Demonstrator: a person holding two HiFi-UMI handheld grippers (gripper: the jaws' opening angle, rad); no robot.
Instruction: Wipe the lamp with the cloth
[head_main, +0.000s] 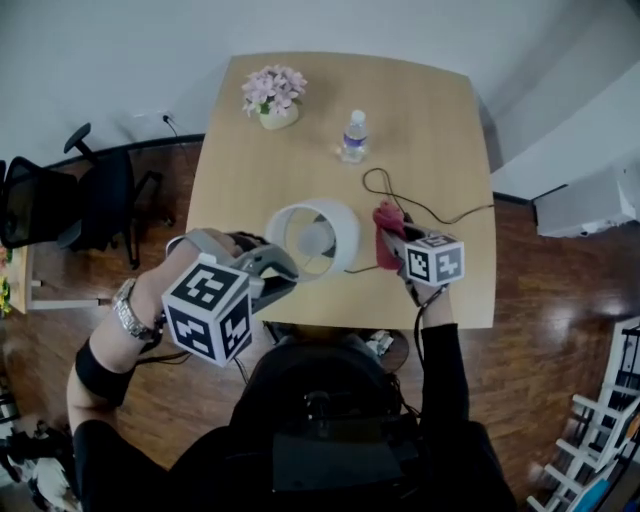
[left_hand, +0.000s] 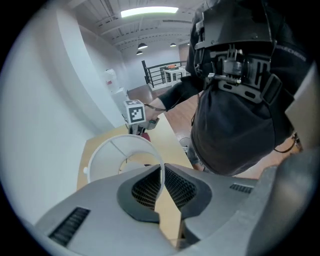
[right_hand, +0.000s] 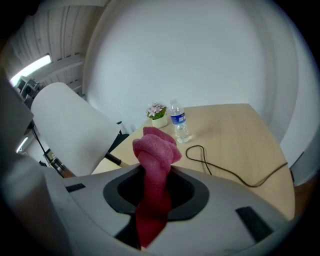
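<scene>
A lamp with a white drum shade (head_main: 312, 237) stands near the table's front edge, tipped so its open end faces me. My left gripper (head_main: 292, 279) is shut on the shade's thin rim (left_hand: 161, 172), which runs between the two ribbed pads. The shade (right_hand: 70, 130) also fills the left of the right gripper view. My right gripper (head_main: 388, 250) is shut on a pink-red cloth (right_hand: 152, 170), bunched up above the jaws, just right of the shade. In the head view the cloth (head_main: 387, 232) shows beside the shade's right side. The lamp's black cord (head_main: 420, 205) trails right across the table.
A pot of pink flowers (head_main: 274, 97) and a small water bottle (head_main: 354, 135) stand at the far side of the wooden table (head_main: 440, 110). A black office chair (head_main: 70, 195) is off to the left. White shelving (head_main: 600, 430) stands at the lower right.
</scene>
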